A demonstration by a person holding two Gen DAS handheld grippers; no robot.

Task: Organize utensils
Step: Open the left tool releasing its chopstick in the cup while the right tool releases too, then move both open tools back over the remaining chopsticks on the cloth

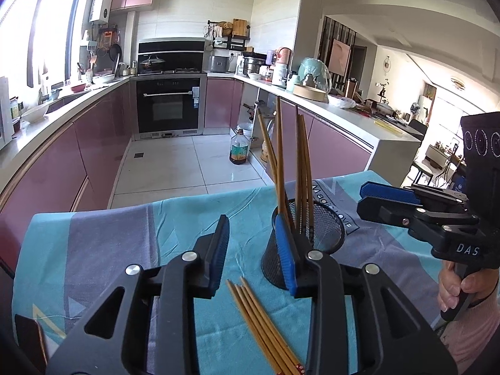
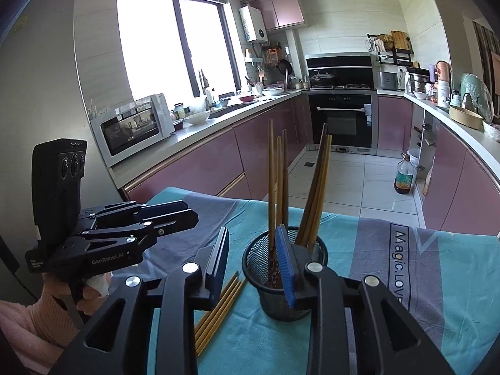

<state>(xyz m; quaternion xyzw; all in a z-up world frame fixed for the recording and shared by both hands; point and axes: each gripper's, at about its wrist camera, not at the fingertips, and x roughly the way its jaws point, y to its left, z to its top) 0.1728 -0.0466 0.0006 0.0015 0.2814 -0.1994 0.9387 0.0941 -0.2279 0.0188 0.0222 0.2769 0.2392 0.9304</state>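
A bundle of bamboo chopsticks (image 1: 265, 322) is seen lying flat on the blue-grey tablecloth (image 1: 93, 250), long axes parallel, tips directed toward the black mesh holder (image 1: 325, 234). More chopsticks (image 1: 301, 168) are stood nearly upright in that holder, fanned slightly outward. The left gripper (image 1: 254, 256) is held spread and empty above the bundle; the right gripper (image 2: 251, 261) is likewise spread, its right finger in front of the holder.

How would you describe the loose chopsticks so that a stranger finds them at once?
Look at the teal and grey tablecloth, then at the black mesh cup standing on it. The loose chopsticks lie flat in a bundle beside that cup, unlike the upright chopsticks standing inside it.
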